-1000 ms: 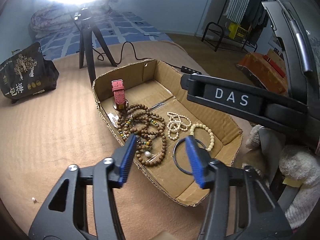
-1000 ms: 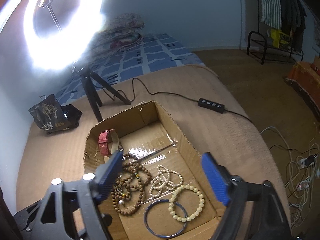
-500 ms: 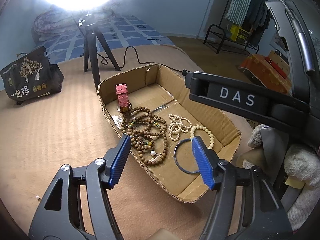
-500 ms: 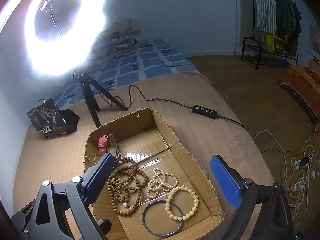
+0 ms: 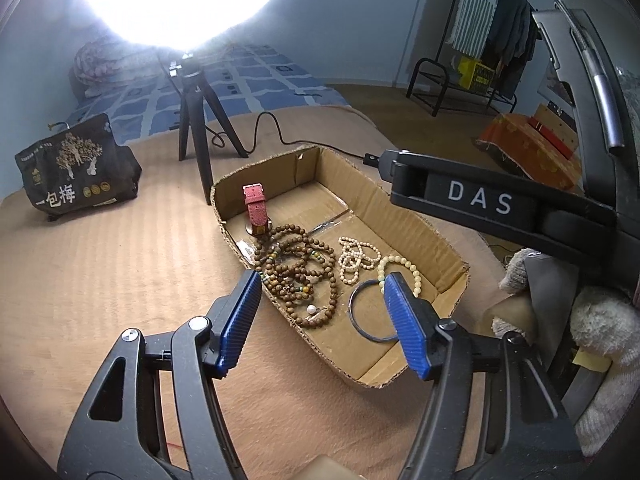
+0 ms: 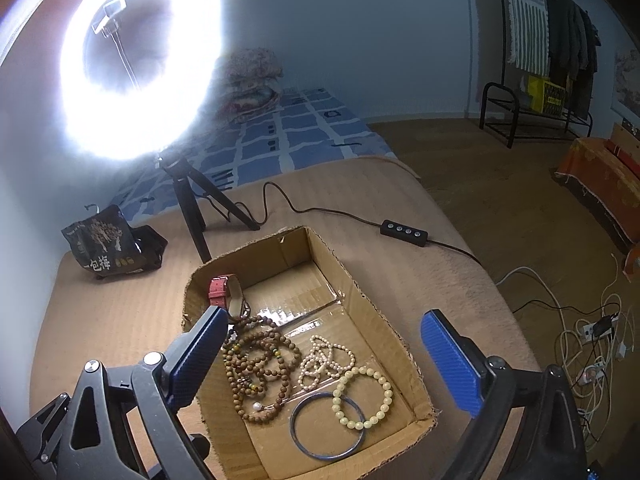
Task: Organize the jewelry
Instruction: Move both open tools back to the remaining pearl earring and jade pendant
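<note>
We hover over cardboard box (image 6: 360, 292), both jaws spread, empty: left gripper (image 5: 320, 320), right gripper (image 6: 320, 364); next reach below for wooden beads (image 6: 260, 360)

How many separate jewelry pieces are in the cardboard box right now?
5, though the tangle may hide more: red-strap watch at the far left corner, brown wooden bead strands piled mid-left, small white bead strand in the middle, pale bead bracelet and dark bangle nearest.

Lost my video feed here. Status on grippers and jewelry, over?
Left hand-held gripper and right hand-held gripper open, empty, above cardboard box. Brown beads, bangle, bracelets, red watch inside. Nothing blocking.
</note>
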`<action>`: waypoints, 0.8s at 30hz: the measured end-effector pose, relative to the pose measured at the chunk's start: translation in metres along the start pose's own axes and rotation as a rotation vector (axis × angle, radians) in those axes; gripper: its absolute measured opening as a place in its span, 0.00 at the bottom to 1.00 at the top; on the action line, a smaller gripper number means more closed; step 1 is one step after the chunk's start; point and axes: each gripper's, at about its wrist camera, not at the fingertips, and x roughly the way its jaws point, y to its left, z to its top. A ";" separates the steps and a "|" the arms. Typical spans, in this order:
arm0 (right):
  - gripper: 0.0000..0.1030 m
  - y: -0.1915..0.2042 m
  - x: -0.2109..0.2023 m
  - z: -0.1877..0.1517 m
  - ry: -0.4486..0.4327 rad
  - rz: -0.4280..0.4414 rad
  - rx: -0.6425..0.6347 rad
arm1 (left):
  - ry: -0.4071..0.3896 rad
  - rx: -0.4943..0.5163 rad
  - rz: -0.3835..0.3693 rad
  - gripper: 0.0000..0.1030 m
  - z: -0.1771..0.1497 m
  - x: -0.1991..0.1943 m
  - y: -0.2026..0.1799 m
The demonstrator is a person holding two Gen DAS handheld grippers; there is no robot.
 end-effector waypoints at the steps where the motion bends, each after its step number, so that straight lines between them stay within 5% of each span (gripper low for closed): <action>1: 0.96 0.001 -0.003 0.000 -0.003 0.003 0.000 | -0.004 0.003 0.002 0.64 0.000 -0.003 0.000; 24: 0.96 0.041 -0.075 -0.014 -0.093 0.031 -0.087 | -0.081 0.050 0.066 0.64 -0.027 -0.081 0.041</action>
